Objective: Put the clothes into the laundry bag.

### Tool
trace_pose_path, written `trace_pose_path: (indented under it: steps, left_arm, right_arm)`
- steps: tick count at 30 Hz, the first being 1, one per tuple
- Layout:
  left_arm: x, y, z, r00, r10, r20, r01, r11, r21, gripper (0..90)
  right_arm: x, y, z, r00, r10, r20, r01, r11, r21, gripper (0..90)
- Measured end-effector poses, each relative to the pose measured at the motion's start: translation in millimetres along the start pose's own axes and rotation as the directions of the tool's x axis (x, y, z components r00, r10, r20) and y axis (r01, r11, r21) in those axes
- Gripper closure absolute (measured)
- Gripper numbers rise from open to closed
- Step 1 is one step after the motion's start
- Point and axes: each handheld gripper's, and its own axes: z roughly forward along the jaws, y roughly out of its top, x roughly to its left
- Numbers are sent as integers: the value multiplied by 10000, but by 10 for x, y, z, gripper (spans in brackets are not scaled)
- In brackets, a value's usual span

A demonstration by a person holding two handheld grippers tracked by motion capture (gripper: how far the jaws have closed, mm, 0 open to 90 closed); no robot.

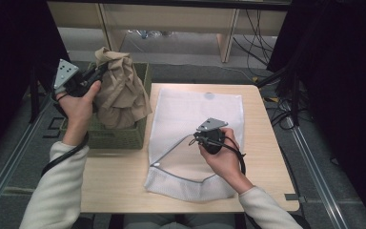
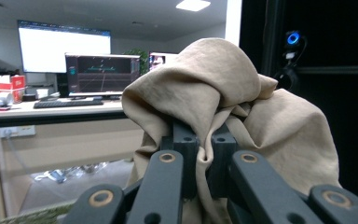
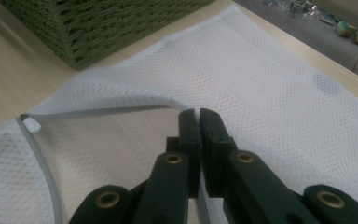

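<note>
Tan garment [image 1: 119, 88] hangs bunched from your left gripper [image 1: 95, 72], clamped on a fold above the basket [image 1: 124, 136], while your right gripper [image 1: 198, 135] pinches the mesh bag [image 1: 190, 114] rim, holding its mouth open.

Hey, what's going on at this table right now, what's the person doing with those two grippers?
A person at a light wooden table works a gripper in each hand. The left gripper is shut on a crumpled beige cloth garment, holding it up above a green woven basket at the table's left edge. The right gripper is shut on the edge of the zipped opening of a white mesh laundry bag lying flat on the table, apparently ready to take the garment.
</note>
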Motion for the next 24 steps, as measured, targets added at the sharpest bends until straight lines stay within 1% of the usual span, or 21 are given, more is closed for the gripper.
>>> trace_pose_path:
  steps: [2,3,7,8,9,10,11,12,13,14,16,18,19,20,21,22,23,24]
  left_arm:
    - [-14,27,-12,9999,-31,102,32,10000,-47,856]
    - [-21,38,-19,9999,68,126,-67,9999,-74,855]
    - [-92,84,-54,9993,-41,373,51,9996,-272,856]
    - [-113,105,-65,9989,12,469,2,9995,-304,856]
    - [-139,126,-76,9988,14,497,5,9992,-391,856]
    - [-174,157,-87,9981,-5,623,37,9987,-517,856]
    - [-186,180,-98,9976,110,684,-74,9986,-517,856]
    - [-201,214,-107,9959,286,863,-234,9979,-601,856]
    - [-226,244,-121,9950,246,965,-179,9974,-698,856]
    - [-250,276,-137,9937,251,1091,-167,9969,-770,856]
    - [-308,344,-176,9910,317,1302,-194,9953,-946,856]
    - [-375,419,-225,9873,289,1560,-121,9941,-1075,856]
    - [-411,458,-250,9862,279,1632,-92,9934,-1145,856]
    - [-435,501,-270,9821,424,1834,-186,9914,-1296,856]
    - [-457,543,-296,9786,414,2015,-139,9906,-1362,856]
    - [-481,582,-323,9758,256,2170,58,9897,-1430,856]
    - [-508,624,-351,9745,274,2228,61,9889,-1482,856]
    - [-540,661,-373,9718,317,2335,47,9881,-1536,856]
  right_arm:
    - [1,1,-1,10000,-13,-10,13,10000,26,892]
    - [1,1,0,10000,-17,-4,17,10000,29,892]
    - [4,-1,3,10000,37,-26,-37,10000,48,892]
    - [5,-2,3,10000,49,-34,-48,10000,52,892]
    - [5,-3,4,10000,52,-33,-51,10000,59,892]
    - [6,-3,4,10000,78,-46,-78,9999,65,892]
    - [4,-6,3,9999,44,-114,-43,10000,90,892]
    - [8,-7,0,9998,127,-183,-124,9998,167,892]
    - [17,-9,-2,9994,291,-179,-288,9994,196,892]
    - [-3,-7,1,9999,-25,-156,27,9999,107,892]
    - [-6,-7,0,9999,-19,-131,20,10000,72,892]
    - [11,-9,-5,9995,269,-142,-268,9996,126,892]
    - [-6,-6,0,9999,-2,-126,3,10000,69,892]
    - [-11,-6,6,10000,-79,-33,79,10000,-35,892]
    - [-2,-8,6,9999,76,-95,-76,10000,37,892]
    - [1,-10,4,9999,131,-109,-130,9999,85,892]
    - [1,-10,6,9999,54,-125,-53,9999,89,892]
    - [2,-12,6,9999,97,-132,-96,9999,114,892]
